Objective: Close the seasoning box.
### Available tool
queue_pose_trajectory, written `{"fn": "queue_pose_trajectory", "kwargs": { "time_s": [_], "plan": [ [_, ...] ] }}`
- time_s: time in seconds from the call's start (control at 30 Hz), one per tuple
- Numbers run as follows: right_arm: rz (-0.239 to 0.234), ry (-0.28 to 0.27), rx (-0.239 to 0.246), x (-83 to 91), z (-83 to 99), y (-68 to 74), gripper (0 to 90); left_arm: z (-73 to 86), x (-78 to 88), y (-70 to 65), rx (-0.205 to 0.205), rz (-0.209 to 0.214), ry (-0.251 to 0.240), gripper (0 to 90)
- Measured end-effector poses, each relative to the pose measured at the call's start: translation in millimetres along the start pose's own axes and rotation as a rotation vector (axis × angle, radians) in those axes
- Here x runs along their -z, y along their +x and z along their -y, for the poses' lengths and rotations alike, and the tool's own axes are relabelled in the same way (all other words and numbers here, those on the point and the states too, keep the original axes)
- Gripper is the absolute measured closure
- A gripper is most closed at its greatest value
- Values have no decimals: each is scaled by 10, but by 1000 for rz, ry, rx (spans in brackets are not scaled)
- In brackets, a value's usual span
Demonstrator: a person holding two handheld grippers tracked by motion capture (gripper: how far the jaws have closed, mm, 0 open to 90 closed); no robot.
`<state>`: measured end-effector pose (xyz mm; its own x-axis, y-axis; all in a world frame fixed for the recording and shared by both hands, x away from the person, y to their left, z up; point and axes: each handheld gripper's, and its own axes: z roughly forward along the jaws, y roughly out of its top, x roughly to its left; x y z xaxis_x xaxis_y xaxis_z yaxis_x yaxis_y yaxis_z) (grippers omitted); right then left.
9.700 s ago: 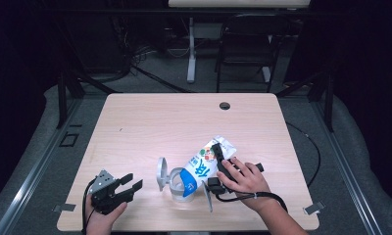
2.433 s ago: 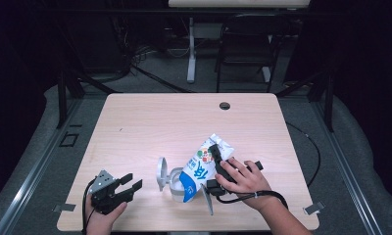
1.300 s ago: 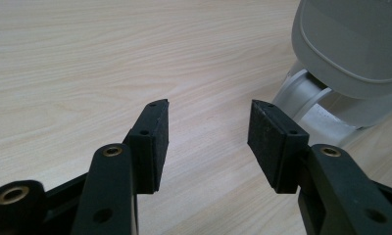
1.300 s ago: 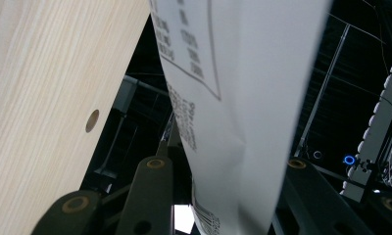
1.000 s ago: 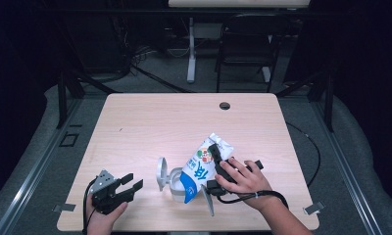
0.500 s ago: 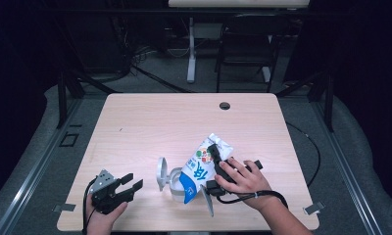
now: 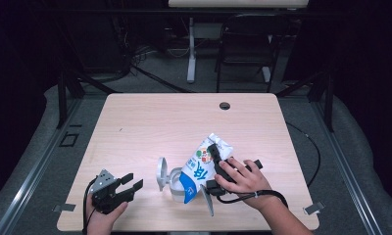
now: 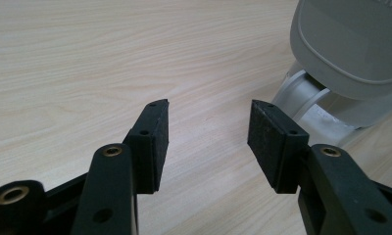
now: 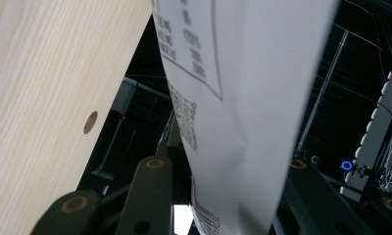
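carton point(image 7: 200, 169): tilted over the grey lidded container point(image 7: 170, 177), spout end up, near the bench point(image 7: 150, 122) front edge
right gripper point(image 7: 214, 166): clamped across carton body
left gripper point(image 7: 130, 186): jaws apart, empty, left of the container
handling: likely light, thin walls dent easily; grip mid-body, gently

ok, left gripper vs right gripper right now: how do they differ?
The left gripper is open with nothing between its pads, while the right gripper is shut on the milk carton. The left gripper sits low at the table's near left corner; the right gripper holds the carton tilted over the grey jug near the middle. Both are black two-jaw grippers, each held in a hand.
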<state>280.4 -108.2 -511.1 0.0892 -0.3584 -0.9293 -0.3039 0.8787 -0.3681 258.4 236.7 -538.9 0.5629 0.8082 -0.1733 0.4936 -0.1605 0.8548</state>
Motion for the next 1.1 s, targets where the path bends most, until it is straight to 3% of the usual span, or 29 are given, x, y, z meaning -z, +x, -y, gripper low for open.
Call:
{"fn": "queue_pose_trajectory", "kwargs": {
  "time_s": [1.1],
  "plan": [
    [-3, 0, 3, 3, -3, 8, 698, 6, 6, 9, 0, 0, 5, 506]
  ]
}}
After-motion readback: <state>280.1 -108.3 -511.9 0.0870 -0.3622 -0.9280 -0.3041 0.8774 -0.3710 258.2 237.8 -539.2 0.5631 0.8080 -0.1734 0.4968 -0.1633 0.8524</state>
